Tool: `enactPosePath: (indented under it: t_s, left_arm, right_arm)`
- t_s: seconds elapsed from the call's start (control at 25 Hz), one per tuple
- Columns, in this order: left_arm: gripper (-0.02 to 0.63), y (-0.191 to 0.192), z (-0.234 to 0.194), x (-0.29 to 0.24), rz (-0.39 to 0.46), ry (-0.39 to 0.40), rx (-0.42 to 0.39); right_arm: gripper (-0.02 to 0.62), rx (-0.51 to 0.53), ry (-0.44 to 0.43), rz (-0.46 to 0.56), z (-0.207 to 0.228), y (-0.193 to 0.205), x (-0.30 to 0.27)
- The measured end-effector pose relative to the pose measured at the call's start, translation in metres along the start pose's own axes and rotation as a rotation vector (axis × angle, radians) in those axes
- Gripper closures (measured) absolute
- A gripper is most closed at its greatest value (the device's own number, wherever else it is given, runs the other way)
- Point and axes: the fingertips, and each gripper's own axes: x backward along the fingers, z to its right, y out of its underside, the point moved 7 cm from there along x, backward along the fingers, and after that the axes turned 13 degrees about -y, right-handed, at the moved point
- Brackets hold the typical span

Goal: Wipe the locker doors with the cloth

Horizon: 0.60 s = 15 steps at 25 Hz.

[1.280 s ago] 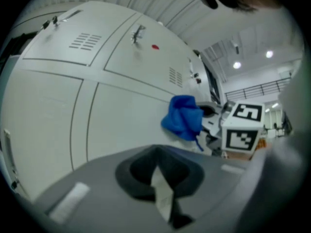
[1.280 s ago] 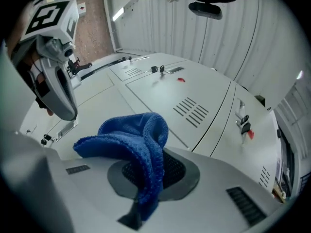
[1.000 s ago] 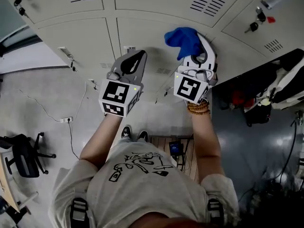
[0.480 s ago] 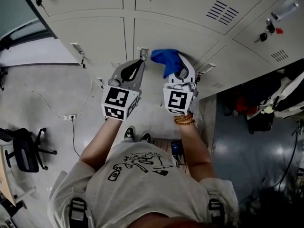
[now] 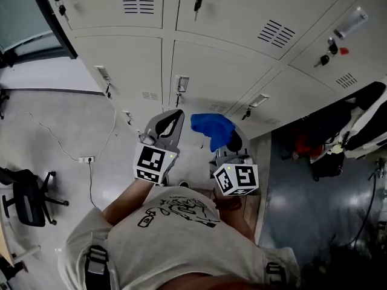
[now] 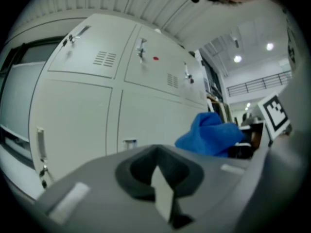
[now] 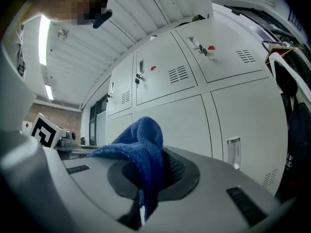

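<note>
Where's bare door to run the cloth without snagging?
Bare: the lower middle door, from its handle rightward, above the cloth; the upper door between keys and vent. Crowded: door edges with handles and keys, and the bags beside the right lockers.

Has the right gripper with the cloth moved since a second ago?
Yes. The right gripper and blue cloth dropped from beside the locker handle to below it, toward the person.
</note>
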Motion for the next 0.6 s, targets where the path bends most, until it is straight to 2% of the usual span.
enactPosePath:
  t_s: [0.28,0.6]
  left_arm:
    - [0.604,-0.016,0.008,-0.002,0.042,0.037,0.018]
    - [0.604,-0.016,-0.005,0.003,0.042,0.010,0.033]
  right_arm:
    - [0.568,0.041,-0.061,0.018,-0.008,-0.007,-0.008]
    - [0.568,0.046,-0.078,0.020,-0.020,-0.010,-0.014]
